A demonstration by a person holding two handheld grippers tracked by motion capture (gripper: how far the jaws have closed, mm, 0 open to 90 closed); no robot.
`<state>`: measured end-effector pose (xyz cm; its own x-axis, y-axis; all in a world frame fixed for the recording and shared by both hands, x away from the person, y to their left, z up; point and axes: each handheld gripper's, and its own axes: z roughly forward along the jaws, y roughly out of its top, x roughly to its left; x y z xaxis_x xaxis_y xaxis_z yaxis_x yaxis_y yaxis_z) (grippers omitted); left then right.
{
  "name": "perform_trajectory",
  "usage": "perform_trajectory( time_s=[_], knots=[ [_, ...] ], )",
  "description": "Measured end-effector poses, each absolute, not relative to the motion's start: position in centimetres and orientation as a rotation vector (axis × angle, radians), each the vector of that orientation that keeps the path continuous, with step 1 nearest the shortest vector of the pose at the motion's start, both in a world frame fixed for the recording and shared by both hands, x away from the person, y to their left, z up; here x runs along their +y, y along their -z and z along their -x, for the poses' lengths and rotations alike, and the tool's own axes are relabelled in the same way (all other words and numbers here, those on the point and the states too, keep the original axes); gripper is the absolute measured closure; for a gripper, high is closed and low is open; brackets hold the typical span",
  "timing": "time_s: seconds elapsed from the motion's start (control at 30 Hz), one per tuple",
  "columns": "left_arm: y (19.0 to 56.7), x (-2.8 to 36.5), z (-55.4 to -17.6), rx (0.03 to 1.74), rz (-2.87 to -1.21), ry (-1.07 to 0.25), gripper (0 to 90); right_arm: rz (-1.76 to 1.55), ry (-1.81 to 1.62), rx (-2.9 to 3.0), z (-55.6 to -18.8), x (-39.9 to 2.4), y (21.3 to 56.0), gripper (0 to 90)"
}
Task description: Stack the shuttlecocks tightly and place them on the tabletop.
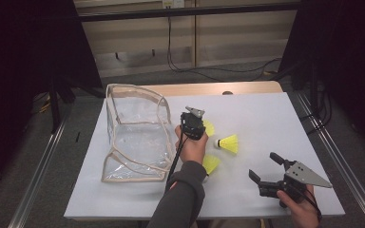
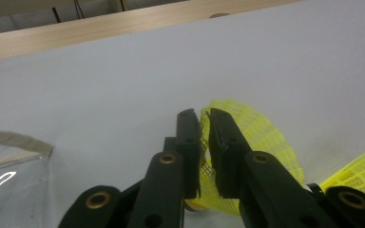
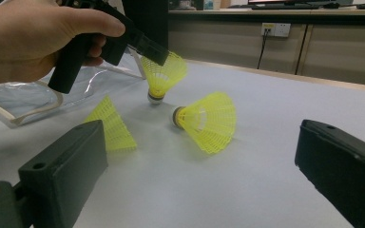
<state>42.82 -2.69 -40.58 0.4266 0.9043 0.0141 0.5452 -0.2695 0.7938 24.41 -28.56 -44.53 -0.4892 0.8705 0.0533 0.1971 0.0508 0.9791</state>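
Observation:
Three yellow mesh shuttlecocks are on the white table top. My left gripper (image 1: pixel 200 129) (image 2: pixel 205 117) is shut on the skirt rim of the far shuttlecock (image 1: pixel 209 127) (image 2: pixel 265 137) (image 3: pixel 164 75), which hangs cork down at or just above the surface. A second shuttlecock (image 1: pixel 229 143) (image 3: pixel 210 119) lies on its side to the right. Nearer the person, by the left wrist, lies the third shuttlecock (image 1: pixel 211 164) (image 3: pixel 110 127). My right gripper (image 1: pixel 262 165) (image 3: pixel 202 140) rests near the front right of the table, jaws wide open, nothing between them.
A clear plastic bag (image 1: pixel 135 133) (image 2: pixel 4 166) with beige trim stands open on the left half of the table, just left of the left hand. A wooden strip (image 1: pixel 209 89) borders the far edge. Cables lie on the floor beyond.

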Motion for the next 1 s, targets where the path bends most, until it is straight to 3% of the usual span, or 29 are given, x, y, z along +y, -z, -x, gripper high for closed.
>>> perform_trajectory(
  time_s=[0.57, 1.0],
  knots=[
    [39.8, -1.1, -42.4, 1.321, -2.019, -0.722, 89.3, -1.07, -1.468, 1.755, -24.4, -28.5, 44.5, 2.6],
    [40.9, -1.8, -43.1, 1.228, -1.952, -0.557, 81.6, -1.072, -1.471, 1.753, -24.4, -28.5, 44.5, 2.6]
  ],
)
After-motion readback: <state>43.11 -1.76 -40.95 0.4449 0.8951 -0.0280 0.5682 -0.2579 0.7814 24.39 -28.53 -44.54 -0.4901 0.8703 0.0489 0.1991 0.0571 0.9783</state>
